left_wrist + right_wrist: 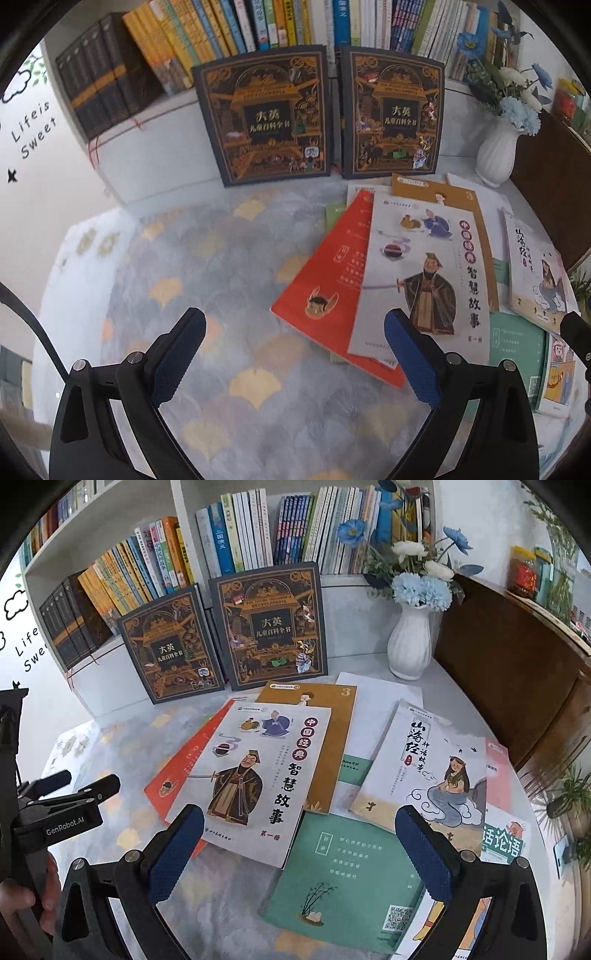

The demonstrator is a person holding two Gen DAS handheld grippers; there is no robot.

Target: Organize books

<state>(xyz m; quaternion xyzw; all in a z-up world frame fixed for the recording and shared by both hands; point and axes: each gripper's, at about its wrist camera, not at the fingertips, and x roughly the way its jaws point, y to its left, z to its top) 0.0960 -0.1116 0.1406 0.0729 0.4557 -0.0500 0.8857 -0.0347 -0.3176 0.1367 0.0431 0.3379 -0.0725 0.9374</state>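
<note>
Several thin books lie scattered on the patterned cloth: a white story book with a robed man (255, 779) (424, 273) on top of a red book (325, 291) (177, 771), an ochre book (328, 738), a green book (347, 878) and a white book with a seated woman (428, 768) (535, 269). My right gripper (301, 840) hovers open above the white and green books. My left gripper (295, 350) is open over the cloth, its right finger (410, 358) over the white book's near edge. Nothing is held.
Two dark encyclopedia volumes (266, 114) (395, 110) stand upright against a white shelf (347, 627) full of books. A white vase of blue flowers (410, 642) stands back right beside a brown cabinet (517, 672). Bare cloth (207, 280) lies left of the pile.
</note>
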